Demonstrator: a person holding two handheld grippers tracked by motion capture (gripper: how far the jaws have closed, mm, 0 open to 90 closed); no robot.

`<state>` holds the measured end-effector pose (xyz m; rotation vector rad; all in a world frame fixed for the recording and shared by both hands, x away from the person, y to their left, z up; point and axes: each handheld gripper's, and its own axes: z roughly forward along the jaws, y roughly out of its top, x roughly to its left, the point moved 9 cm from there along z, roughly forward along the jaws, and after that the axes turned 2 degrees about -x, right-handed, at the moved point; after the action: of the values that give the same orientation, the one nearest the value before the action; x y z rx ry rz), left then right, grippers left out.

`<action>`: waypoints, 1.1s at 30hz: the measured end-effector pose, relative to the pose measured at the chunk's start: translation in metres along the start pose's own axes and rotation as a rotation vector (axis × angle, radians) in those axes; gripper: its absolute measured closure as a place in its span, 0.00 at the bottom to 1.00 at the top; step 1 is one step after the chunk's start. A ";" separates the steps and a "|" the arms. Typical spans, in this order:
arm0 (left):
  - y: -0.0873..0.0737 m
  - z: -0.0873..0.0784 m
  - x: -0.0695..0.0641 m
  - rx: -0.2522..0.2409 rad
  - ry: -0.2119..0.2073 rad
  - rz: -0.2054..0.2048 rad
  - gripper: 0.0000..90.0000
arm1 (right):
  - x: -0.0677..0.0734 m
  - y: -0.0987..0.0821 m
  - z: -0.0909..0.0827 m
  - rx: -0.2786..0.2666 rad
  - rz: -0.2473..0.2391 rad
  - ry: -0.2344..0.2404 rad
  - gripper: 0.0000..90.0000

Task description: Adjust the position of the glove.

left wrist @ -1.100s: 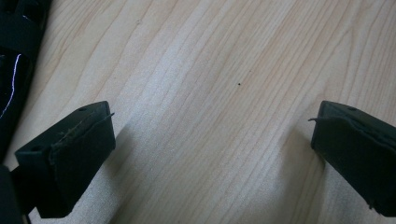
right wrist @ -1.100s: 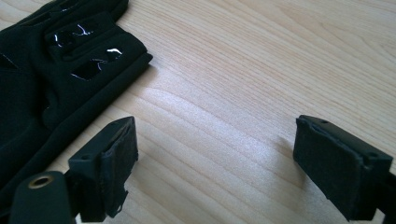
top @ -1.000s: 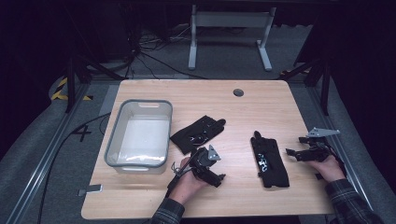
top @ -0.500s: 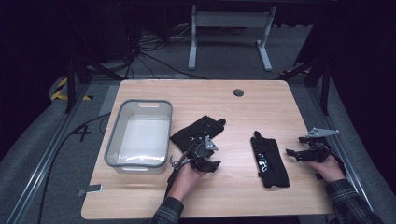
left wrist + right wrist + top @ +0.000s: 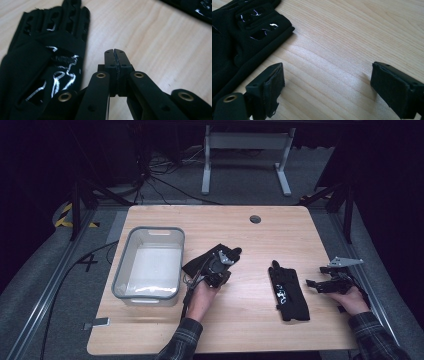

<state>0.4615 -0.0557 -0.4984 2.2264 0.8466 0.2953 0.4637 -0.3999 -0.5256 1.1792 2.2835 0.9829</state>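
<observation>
Your right gripper (image 5: 327, 92) with jaws spread wide over bare wooden table (image 5: 352, 37), nothing between its pads, black glove (image 5: 242, 37) lying flat just beside your near pad (image 5: 272, 85)

We see two black gloves on the wooden table. The left glove (image 5: 205, 261) lies flat beside the clear bin, its fingers pointing toward the far right; in the left gripper view (image 5: 42, 67) it shows silver-white squiggles on its back and open slots along the fingers. The right glove (image 5: 288, 292) lies flat and lengthwise well apart from it, toward the right, with white markings near its middle; in the right gripper view (image 5: 239, 35) its glossy patches glint.
</observation>
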 end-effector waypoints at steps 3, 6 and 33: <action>0.007 0.007 0.006 0.001 0.017 -0.004 1.00 | 0.000 0.000 0.000 0.000 0.000 0.000 0.14; 0.014 0.012 0.011 -0.015 0.027 -0.012 1.00 | 0.000 0.000 0.000 0.000 0.000 0.000 0.14; 0.019 0.050 0.028 0.033 0.025 -0.008 1.00 | 0.000 0.000 0.000 0.000 0.000 -0.001 0.14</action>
<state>0.5131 -0.0750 -0.5220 2.2535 0.8796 0.3087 0.4637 -0.3999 -0.5256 1.1787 2.2830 0.9826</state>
